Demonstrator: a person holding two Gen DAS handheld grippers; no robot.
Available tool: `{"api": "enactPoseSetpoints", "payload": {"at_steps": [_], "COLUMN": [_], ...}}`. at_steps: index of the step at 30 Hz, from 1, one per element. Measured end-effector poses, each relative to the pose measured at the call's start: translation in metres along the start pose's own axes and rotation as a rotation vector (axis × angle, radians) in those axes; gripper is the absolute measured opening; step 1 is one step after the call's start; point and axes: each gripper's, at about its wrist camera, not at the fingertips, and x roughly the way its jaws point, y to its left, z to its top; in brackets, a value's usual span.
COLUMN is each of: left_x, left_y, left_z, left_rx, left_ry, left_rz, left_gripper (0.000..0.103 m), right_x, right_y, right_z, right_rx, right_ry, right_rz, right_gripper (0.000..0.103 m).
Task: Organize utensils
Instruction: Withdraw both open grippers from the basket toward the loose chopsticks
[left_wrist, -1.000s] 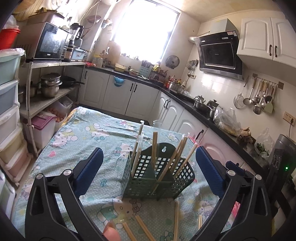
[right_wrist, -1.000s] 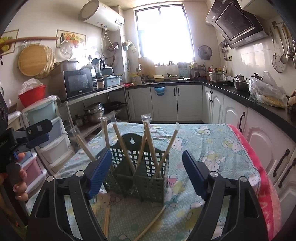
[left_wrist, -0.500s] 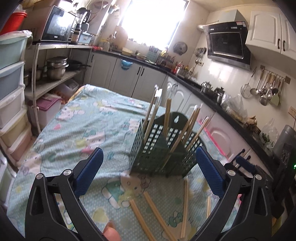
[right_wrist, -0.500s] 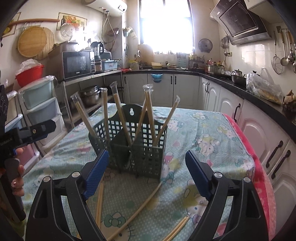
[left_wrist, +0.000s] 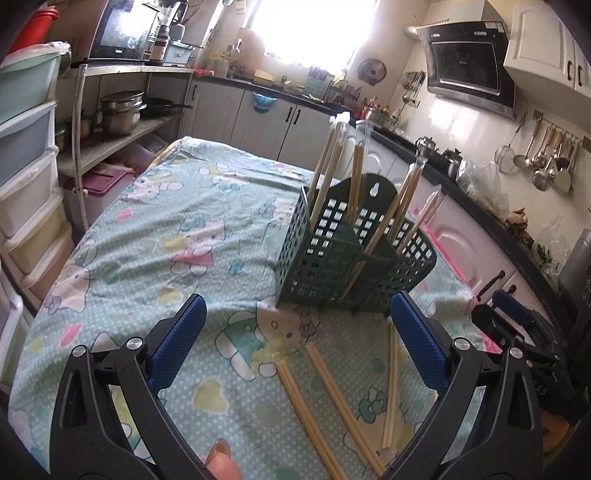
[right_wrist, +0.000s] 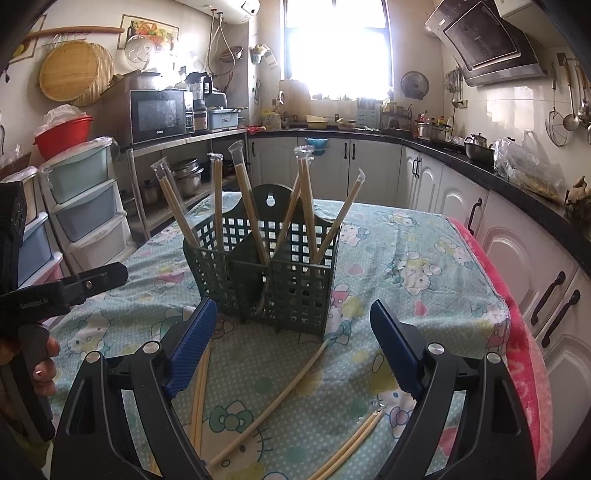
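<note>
Kitchen all around me, and a tabletop (left_wrist: 155, 236) with a cat-print cloth below. My left jaws (left_wrist: 295, 354) are wide open and hold nothing. My right jaws (right_wrist: 291, 350) are wide open too, and empty. Both hang just above the cloth.

Right under my left jaws lie some chopsticks (left_wrist: 332, 402), flat on the cloth, a few pairs side by side and one pair a bit apart. My right jaws see more of them (right_wrist: 273, 402), and one long pair looks a little bent. Past them stands the green basket (left_wrist: 325, 258), with holes in its walls and parts inside. More chopsticks (right_wrist: 243, 206) stand in it, leaning this way and that, each in a clear wrapper.

I think the sticks are light, thin and stiff. The wrappers may be slippery, so a pair could slide or roll. I would pinch a pair near its middle, across both sticks.

I can read "GenRobot.AI" on my left tool in the right view. The microwave (right_wrist: 159, 114) has a small name I cannot make out.
</note>
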Motion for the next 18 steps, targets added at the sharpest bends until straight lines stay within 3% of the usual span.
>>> {"api": "enactPoseSetpoints", "payload": {"at_steps": [6,18], "left_x": [0.006,0.024], "left_y": [0.001,0.011], "left_z": [-0.014,-0.040], "left_rx": [0.011,0.006], "left_ry": [0.047,0.159], "left_rz": [0.022,0.063], "left_gripper": [0.092,0.089], "right_x": [0.004,0.040], "right_y": [-0.001,-0.023], "right_z": [-0.010,-0.041], "right_rx": [0.009,0.071], "right_ry": [0.031,0.185], "right_rz": [0.019,0.026], "right_gripper": [0.082,0.082]}}
